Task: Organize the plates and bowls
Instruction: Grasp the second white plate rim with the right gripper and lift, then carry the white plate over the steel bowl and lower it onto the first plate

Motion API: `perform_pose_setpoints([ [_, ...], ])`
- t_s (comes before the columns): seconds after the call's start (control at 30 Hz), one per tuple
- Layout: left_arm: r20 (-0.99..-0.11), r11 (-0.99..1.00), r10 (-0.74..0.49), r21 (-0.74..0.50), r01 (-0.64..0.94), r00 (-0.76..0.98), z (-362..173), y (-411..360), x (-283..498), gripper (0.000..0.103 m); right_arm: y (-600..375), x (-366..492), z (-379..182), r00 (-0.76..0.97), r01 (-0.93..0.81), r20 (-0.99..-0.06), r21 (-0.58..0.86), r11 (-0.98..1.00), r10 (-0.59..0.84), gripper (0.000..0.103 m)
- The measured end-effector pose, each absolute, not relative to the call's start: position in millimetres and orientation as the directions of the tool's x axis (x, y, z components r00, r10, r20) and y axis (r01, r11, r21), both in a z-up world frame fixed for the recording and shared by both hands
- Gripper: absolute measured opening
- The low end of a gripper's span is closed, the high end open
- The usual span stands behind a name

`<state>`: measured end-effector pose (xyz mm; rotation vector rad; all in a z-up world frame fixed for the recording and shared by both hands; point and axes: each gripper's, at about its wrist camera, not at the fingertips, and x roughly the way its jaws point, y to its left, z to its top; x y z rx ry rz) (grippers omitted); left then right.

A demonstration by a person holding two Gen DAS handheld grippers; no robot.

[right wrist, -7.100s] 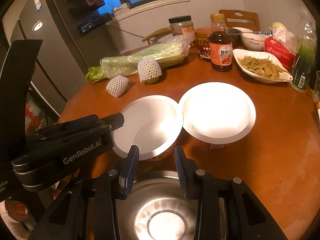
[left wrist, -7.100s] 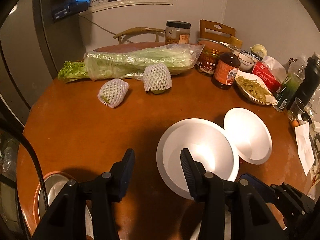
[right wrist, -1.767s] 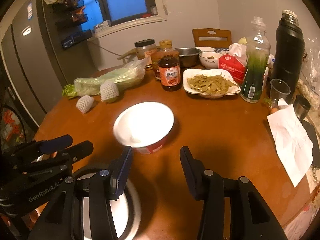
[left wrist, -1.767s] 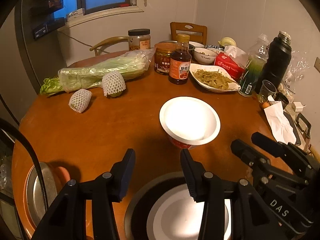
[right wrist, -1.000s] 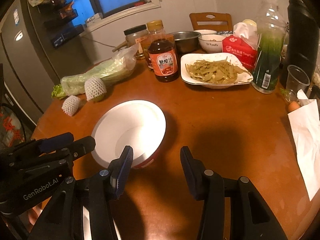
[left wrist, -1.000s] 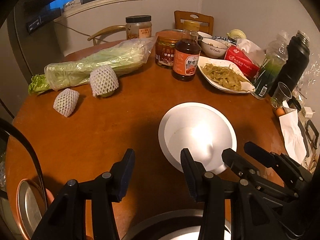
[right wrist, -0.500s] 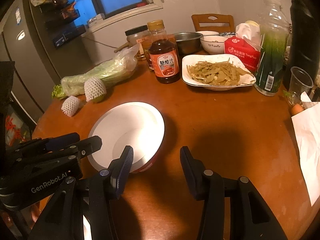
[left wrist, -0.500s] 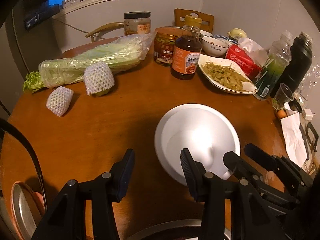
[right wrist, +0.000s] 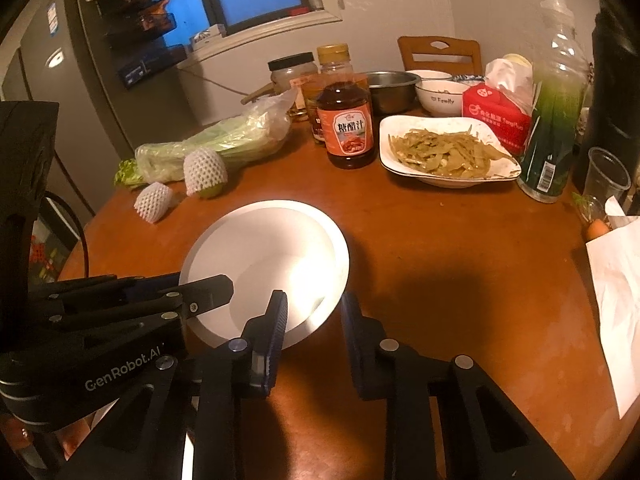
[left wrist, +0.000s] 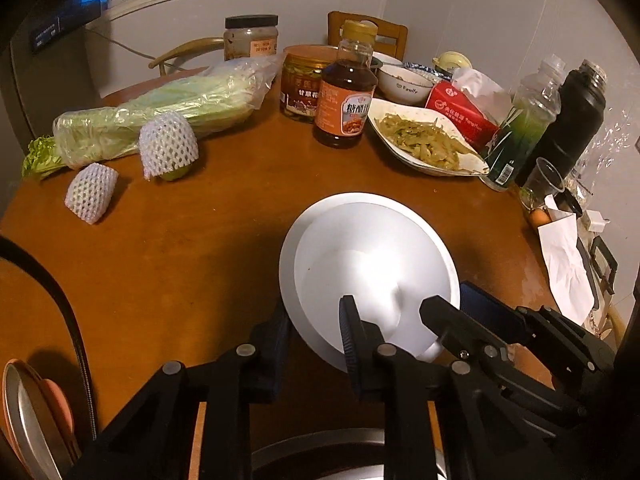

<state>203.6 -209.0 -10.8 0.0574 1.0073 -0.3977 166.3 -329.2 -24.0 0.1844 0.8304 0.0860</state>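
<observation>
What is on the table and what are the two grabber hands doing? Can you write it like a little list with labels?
bowl: round white bowl, empty, near table edge
left gripper: open, fingers astride the bowl's near rim
right gripper: open, fingers astride the bowl's near rim
table: round brown wooden table
behind bowl: brown sauce bottle with orange label, white dish of green vegetables
left side: two fruits in white foam nets, bagged green cabbage
</observation>
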Motion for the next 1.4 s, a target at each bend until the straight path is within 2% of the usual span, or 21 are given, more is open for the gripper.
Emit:
perform_pose_setpoints([
  [1.0,-0.718,0.935,-0.304,-0.097,0.342,0.626,64.0,-165.8,129.1,0.024,-284.8,99.5,47.4,0.772,-0.088,-0.618,0.133,0.987,0.152,0.029],
  [1.4,-0.691,0.94,-0.297,-0.088,0.33,0.659,73.8,-146.7,92.7,0.024,-263.3,63.4,62.4,0.793,-0.117,-0.588,0.111,0.987,0.161,0.03],
])
